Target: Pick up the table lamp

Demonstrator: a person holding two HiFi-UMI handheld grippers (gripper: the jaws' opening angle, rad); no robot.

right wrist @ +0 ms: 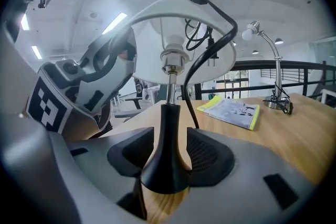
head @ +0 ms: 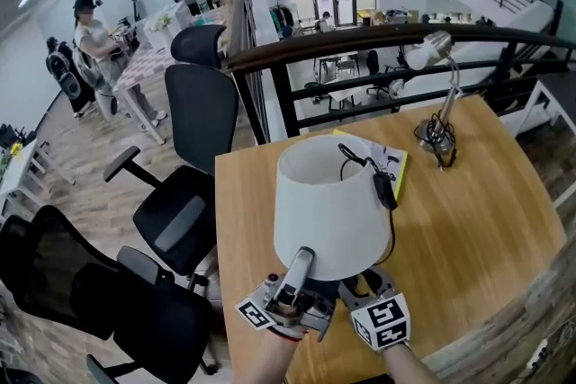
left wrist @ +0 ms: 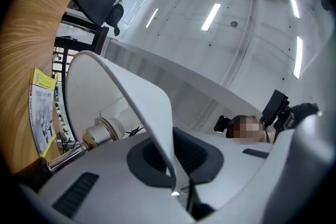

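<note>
On the wooden table [head: 468,229] the table lamp [head: 326,209] stands at 6 o'clock, its shade [left wrist: 142,97] pinched in the left gripper [left wrist: 173,168], so the right gripper [right wrist: 168,147], jaws apart around the black base [right wrist: 164,170], should clamp that neck before any lift.

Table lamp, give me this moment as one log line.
left claw: shut on rim of white conical lampshade | right claw: open, astride black flared lamp base over wooden table

It was an open-plan office, with black swivel chairs [head: 200,108] beside a wooden desk [head: 468,229], a mezzanine railing [head: 360,39], more desks [head: 346,93] below and a person [head: 97,40] at a table [head: 144,67].
</note>
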